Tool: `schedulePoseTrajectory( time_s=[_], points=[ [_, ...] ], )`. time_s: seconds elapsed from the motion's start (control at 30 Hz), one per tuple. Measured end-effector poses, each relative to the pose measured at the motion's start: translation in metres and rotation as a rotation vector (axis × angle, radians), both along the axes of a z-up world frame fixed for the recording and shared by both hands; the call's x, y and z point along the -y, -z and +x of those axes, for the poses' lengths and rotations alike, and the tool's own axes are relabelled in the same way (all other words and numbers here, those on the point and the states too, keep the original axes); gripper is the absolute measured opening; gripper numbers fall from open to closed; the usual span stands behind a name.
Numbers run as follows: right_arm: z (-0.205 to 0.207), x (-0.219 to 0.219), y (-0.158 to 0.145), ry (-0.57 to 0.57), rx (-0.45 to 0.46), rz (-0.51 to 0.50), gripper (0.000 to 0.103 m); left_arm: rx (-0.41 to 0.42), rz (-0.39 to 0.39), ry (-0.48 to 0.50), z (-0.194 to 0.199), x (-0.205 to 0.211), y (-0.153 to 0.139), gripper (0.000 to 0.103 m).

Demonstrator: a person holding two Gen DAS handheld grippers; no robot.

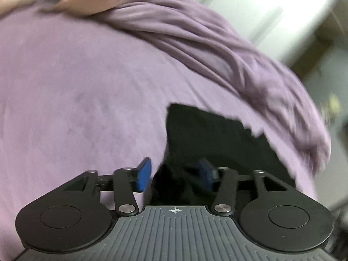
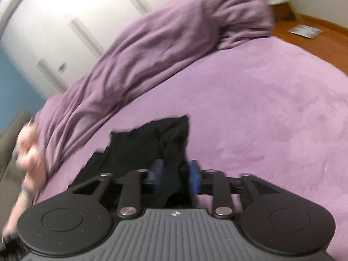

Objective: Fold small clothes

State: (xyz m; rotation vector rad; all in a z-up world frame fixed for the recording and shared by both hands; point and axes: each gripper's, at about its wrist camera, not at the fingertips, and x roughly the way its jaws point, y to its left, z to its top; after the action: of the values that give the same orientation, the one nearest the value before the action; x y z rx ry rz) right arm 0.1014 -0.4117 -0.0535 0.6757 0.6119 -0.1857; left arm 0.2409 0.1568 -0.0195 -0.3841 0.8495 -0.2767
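Black garment (image 1: 208, 134) lies on purple bed (image 1: 76, 87); left tongs (image 1: 176, 175) half open, right tongs (image 2: 176, 174) partly open, cloth between pads of both, neither clamped

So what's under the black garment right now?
The black garment lies on the purple bedcover, which shows all around it. Whatever sits directly beneath the cloth is covered and cannot be seen.
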Motion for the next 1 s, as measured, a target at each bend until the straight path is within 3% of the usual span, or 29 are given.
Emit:
schedulePoseTrajectory(
  time_s=[0.1,0.17,0.23,0.37,0.47,0.57,0.67,0.77,0.87,0.93,1.0],
  points=[
    [0.002,-0.011,0.007,-0.14,-0.048,-0.075,0.038,0.004,0.157,0.15,-0.011,0.013,0.006,0.056],
    [0.003,-0.018,0.011,-0.158,-0.098,-0.151,0.038,-0.006,0.249,0.192,-0.021,0.018,0.014,0.056],
    [0.004,-0.021,0.014,-0.176,-0.112,-0.164,0.038,-0.016,0.297,0.228,-0.029,0.021,0.02,0.056],
    [0.017,-0.034,0.013,-0.256,-0.083,-0.135,0.038,-0.007,0.275,0.313,-0.027,0.033,0.018,0.055],
    [0.039,-0.045,0.011,-0.295,-0.073,-0.098,0.038,0.051,0.266,0.353,-0.016,0.051,0.009,0.056],
    [0.056,-0.043,0.007,-0.249,0.006,-0.031,0.038,0.051,0.218,0.382,0.004,0.067,0.012,0.056],
    [0.058,-0.032,0.006,-0.095,0.085,0.013,0.038,0.058,0.178,0.267,0.027,0.069,0.018,0.056],
    [0.051,-0.026,0.008,0.001,0.065,-0.053,0.038,0.009,0.055,0.087,0.045,0.049,0.021,0.056],
    [0.036,-0.024,0.008,-0.041,0.037,-0.137,0.038,-0.006,-0.032,0.023,0.048,0.03,0.022,0.056],
    [0.024,-0.019,0.009,-0.073,0.012,-0.178,0.038,-0.007,-0.026,0.03,0.045,0.019,0.022,0.056],
    [0.015,-0.015,0.013,-0.095,-0.02,-0.201,0.038,0.008,0.029,0.022,0.038,0.011,0.022,0.058]
  ],
)
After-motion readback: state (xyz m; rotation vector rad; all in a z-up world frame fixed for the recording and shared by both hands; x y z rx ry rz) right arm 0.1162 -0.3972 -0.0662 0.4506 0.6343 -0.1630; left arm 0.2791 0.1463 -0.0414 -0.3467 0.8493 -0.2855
